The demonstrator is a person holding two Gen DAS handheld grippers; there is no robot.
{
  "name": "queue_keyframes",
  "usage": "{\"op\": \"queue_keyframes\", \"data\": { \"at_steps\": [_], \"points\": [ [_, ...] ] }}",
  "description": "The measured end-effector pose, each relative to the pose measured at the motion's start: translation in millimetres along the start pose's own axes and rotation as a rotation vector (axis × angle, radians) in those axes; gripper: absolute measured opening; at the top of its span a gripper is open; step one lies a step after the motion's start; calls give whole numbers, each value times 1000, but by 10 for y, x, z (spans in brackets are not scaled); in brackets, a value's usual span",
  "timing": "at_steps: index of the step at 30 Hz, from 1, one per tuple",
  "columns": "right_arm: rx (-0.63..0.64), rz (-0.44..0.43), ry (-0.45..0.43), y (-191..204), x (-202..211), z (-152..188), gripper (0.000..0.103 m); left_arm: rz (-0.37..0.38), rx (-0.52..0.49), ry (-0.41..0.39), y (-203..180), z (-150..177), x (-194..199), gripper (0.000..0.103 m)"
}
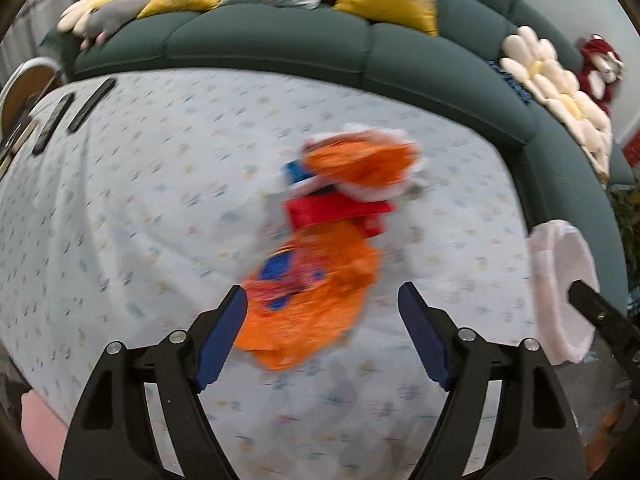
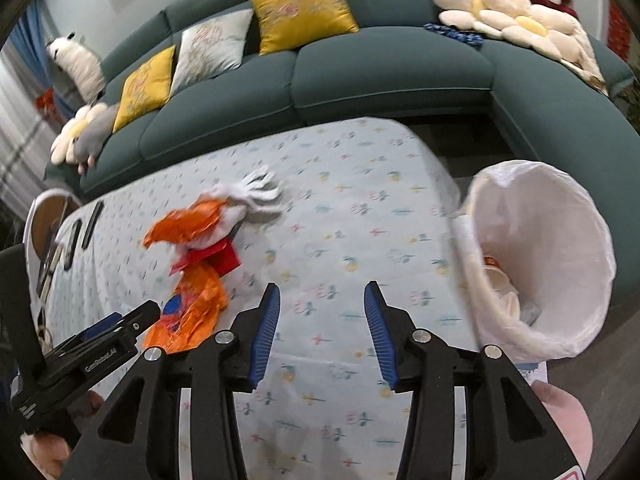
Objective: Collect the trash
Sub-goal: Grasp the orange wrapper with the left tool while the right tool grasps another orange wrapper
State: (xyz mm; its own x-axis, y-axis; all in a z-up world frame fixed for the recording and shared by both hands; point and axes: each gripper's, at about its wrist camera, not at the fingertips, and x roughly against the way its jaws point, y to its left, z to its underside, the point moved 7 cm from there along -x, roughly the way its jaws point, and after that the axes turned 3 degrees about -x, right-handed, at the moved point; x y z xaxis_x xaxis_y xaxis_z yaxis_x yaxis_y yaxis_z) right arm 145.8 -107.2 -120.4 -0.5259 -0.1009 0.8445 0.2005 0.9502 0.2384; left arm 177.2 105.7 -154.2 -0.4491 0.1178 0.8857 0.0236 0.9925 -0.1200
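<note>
A pile of trash lies on the pale flowered tablecloth (image 2: 360, 208): a crumpled orange wrapper (image 1: 312, 300) nearest, a red wrapper (image 1: 336, 208) behind it, and a second orange wrapper (image 1: 360, 164) with white paper (image 2: 256, 192) at the far end. My left gripper (image 1: 322, 296) hovers over the near orange wrapper (image 2: 192, 312) with its jaws wide open and its pads off the foil. My right gripper (image 2: 322, 292) stands open over bare cloth to the right of the pile, holding nothing. A bin with a white liner (image 2: 560, 240) stands off the table's right edge, with some trash inside.
A dark green sofa (image 2: 380, 68) with yellow and grey cushions curves around the table's far and right sides. Two dark remotes (image 1: 90, 104) lie at the table's far left, near a round side table (image 1: 24, 92). Flower-shaped cushions (image 2: 512, 24) rest on the sofa.
</note>
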Motion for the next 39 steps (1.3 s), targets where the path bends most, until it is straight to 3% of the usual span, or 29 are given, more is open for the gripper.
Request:
{"op": "queue_keyframes", "data": {
  "at_steps": [7, 15, 16, 17, 21, 22, 23, 24, 29, 39],
  "points": [
    [17, -8, 48, 248, -224, 91, 49, -29, 25, 67, 423, 106, -268, 77],
    [60, 3, 92, 510, -435, 133, 49, -25, -10, 153, 487, 215, -613, 76],
    [63, 3, 96, 544, -459, 118, 49, -22, -15, 167, 481, 224, -659, 72],
    [63, 3, 99, 572, -480, 100, 50, -17, -19, 174, 471, 229, -684, 62],
    [35, -16, 109, 712, -559, -43, 50, 11, -46, 193, 381, 213, -744, 47],
    [29, -21, 108, 745, -571, -88, 50, 12, -50, 192, 365, 202, -743, 40],
    [19, -28, 106, 781, -585, -134, 50, 19, -57, 200, 337, 188, -756, 21],
    [8, -35, 106, 814, -602, -184, 50, 36, -60, 220, 314, 199, -779, 15],
    [-50, -62, 113, 996, -728, -412, 50, 52, -44, 216, 296, 201, -760, 7],
    [-29, -19, 194, 1329, -1066, -468, 51, 95, 3, 190, 507, 224, -497, 6]
  ]
}}
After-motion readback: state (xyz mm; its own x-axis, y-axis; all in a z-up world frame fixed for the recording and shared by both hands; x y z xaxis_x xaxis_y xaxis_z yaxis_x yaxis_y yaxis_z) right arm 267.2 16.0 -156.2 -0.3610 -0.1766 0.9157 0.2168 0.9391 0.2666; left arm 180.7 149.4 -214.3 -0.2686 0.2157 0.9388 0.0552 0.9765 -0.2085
